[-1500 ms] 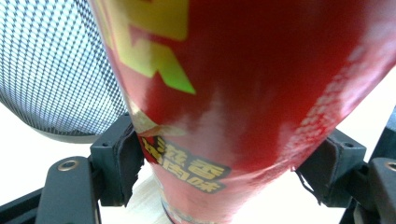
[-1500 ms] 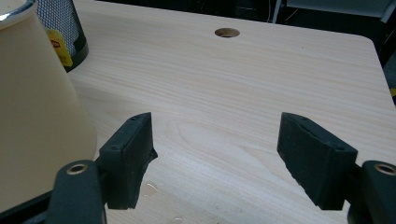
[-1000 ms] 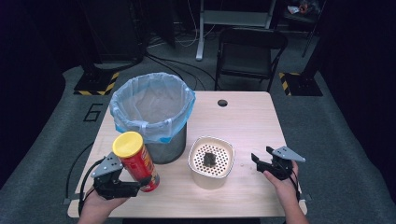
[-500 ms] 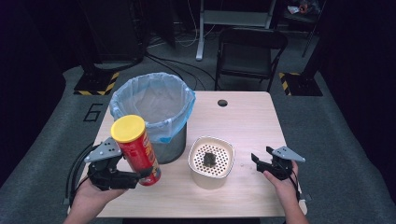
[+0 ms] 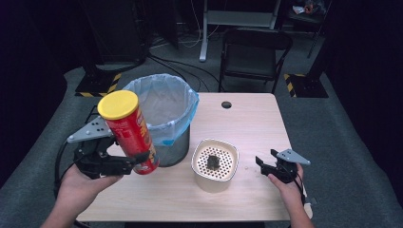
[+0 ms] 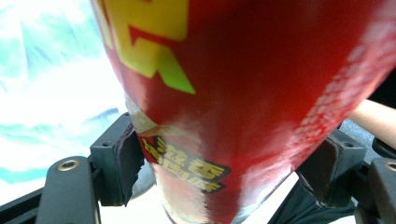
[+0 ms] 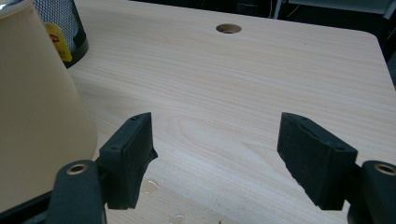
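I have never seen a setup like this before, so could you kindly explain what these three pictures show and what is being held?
No robot here: a person at a wooden table holds a hand-operated two-jaw gripper in each hand. The high view looks down from above the person's side. The other two views come from cameras riding on the grippers, looking along their black jaws.

The left gripper is clamped low on a red chip can with a yellow lid, held tilted above the table beside a bin lined with a blue bag. The left gripper view shows the can close up.

The right gripper is open and holds nothing, near a cream perforated container with something dark inside.
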`<state>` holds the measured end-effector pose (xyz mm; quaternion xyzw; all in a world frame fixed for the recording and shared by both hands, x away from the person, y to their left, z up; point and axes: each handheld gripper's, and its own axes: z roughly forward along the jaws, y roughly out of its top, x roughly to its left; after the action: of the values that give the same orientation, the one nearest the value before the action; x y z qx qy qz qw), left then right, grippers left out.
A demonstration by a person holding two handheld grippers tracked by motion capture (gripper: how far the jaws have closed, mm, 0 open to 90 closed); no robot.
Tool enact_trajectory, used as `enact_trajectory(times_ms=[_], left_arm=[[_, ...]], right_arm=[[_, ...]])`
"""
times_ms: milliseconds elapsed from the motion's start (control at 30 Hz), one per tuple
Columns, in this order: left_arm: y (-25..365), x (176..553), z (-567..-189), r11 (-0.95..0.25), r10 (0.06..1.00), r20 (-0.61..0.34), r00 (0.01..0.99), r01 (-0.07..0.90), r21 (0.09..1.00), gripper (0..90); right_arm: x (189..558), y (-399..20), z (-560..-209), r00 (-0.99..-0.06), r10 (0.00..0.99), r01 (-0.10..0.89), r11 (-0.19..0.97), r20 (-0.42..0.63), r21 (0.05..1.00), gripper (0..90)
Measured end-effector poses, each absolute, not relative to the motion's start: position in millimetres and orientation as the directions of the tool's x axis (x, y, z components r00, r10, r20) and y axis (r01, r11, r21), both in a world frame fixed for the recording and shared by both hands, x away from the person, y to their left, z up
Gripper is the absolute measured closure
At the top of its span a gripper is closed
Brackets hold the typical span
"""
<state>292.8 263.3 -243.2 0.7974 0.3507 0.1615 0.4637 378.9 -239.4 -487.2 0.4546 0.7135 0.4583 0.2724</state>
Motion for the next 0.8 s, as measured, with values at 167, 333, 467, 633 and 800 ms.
enact_trajectory(times_ms=[167, 333, 467, 633, 800], left_arm=[[268.4, 295.4, -226.4, -0.321, 0.711, -0.067, 0.7, 0.407, 0.855, 23.7], [272.3, 301.9, -207.4, -0.315, 0.698, -0.072, 0.712, 0.396, 0.862, 23.7], [272.3, 307.7, -198.7, -0.324, 0.703, -0.052, 0.709, 0.385, 0.864, 23.7], [272.1, 324.4, -187.3, -0.332, 0.708, -0.039, 0.705, 0.382, 0.863, 23.7], [271.7, 349.8, -181.4, -0.319, 0.713, -0.051, 0.7, 0.388, 0.865, 23.7]], right_arm=[[379.1, -239.1, -487.6, -0.432, 0.901, 0.402, 0.164, 0.029, 0.901, 26.3], [379.2, -238.0, -488.0, -0.435, 0.9, 0.404, 0.168, 0.027, 0.899, 26.4], [379.3, -237.8, -488.2, -0.435, 0.9, 0.403, 0.171, 0.024, 0.899, 26.4], [379.8, -237.9, -488.5, -0.437, 0.899, 0.402, 0.175, 0.021, 0.899, 26.4], [379.8, -237.8, -488.8, -0.435, 0.9, 0.404, 0.174, 0.022, 0.898, 26.4]])
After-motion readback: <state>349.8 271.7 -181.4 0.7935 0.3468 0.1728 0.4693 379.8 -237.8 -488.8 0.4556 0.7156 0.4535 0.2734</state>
